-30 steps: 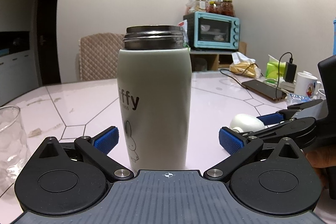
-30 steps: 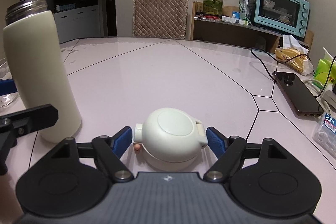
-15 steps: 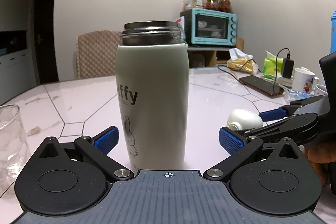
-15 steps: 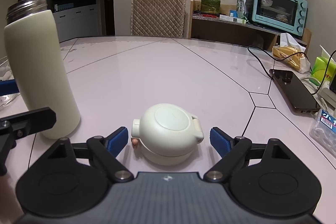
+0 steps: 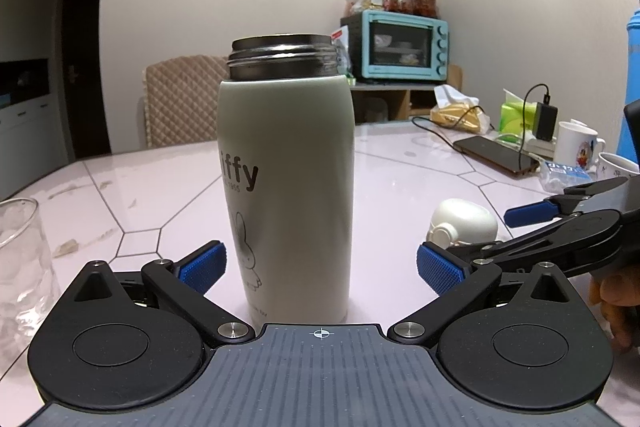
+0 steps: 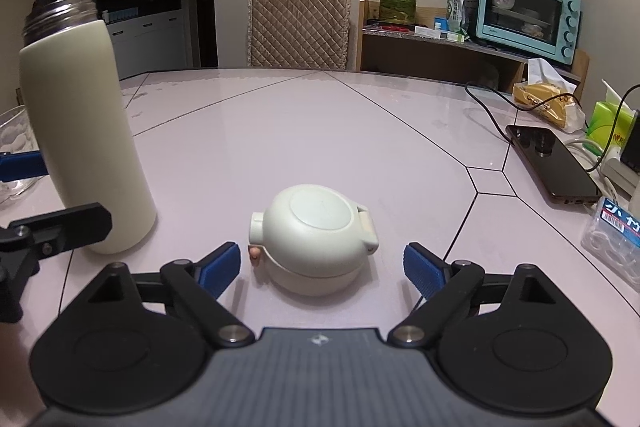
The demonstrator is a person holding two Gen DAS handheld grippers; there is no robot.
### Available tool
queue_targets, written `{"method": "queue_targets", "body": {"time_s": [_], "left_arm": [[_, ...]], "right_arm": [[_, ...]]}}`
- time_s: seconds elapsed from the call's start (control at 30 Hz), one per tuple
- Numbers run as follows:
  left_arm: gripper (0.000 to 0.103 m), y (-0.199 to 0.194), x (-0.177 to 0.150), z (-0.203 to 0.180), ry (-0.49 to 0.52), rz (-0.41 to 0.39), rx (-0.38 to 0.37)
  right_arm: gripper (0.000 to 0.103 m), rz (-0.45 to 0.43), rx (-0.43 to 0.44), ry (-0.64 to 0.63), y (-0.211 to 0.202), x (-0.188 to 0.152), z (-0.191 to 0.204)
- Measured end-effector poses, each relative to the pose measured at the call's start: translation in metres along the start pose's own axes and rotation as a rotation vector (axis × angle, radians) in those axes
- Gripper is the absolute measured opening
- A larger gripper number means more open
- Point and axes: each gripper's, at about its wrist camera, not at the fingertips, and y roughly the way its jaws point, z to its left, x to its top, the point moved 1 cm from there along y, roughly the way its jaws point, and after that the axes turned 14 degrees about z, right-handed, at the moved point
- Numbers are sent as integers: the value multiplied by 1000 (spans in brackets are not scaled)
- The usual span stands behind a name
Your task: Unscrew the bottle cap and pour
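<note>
Risks first. Bottle [image 5: 286,187] stands upright on table [image 5: 400,167] w/ mouth uncapped, threaded steel neck exposed, and nothing clamps it: left tongs [image 5: 320,263] are released, blue pads either side of the lower body w/ clear gaps. If they close off-centre or too low, the tall narrow body could tip or skid on the glossy top; judged slick, esp. the smooth matte wall. Contents not visible, so spill size unknown. Glass [image 5: 20,255] sits at far left of the left view, near the bottle but apart; a swing toward it w/ a loose grip could knock it or miss the rim on the pour. Phone [image 6: 548,163] and charger cable lie on the right side of the table, so any spill running that way is bad.

Right tongs [image 6: 322,265] are opening, pads clear of the cap [image 6: 316,239], which sits between them, free on the table. Cap is domed, so it may roll or slide if nudged as the tongs leave.

Bottle look: pale cream-green cylinder, rounded shoulder, dark lettering ending "iffy" and a small rabbit outline on the front. Cap: same pale colour, flip-lid type w/ latch tab on one side and a side nub.

Step est.: unscrew done, pour not yet begun.
</note>
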Motion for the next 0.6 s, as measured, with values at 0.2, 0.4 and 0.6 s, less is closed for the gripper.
{"method": "queue_targets", "body": {"time_s": [0.2, 0.4, 0.6], "left_arm": [[103, -3, -4, -1, 5, 11, 9], [103, -6, -7, -3, 11, 20, 17], [103, -9, -10, -3, 16, 34, 28]], "right_arm": [[91, -4, 6, 5, -6, -6, 0], [91, -5, 10, 9, -11, -11, 1], [92, -9, 14, 12, -16, -16, 3]]}}
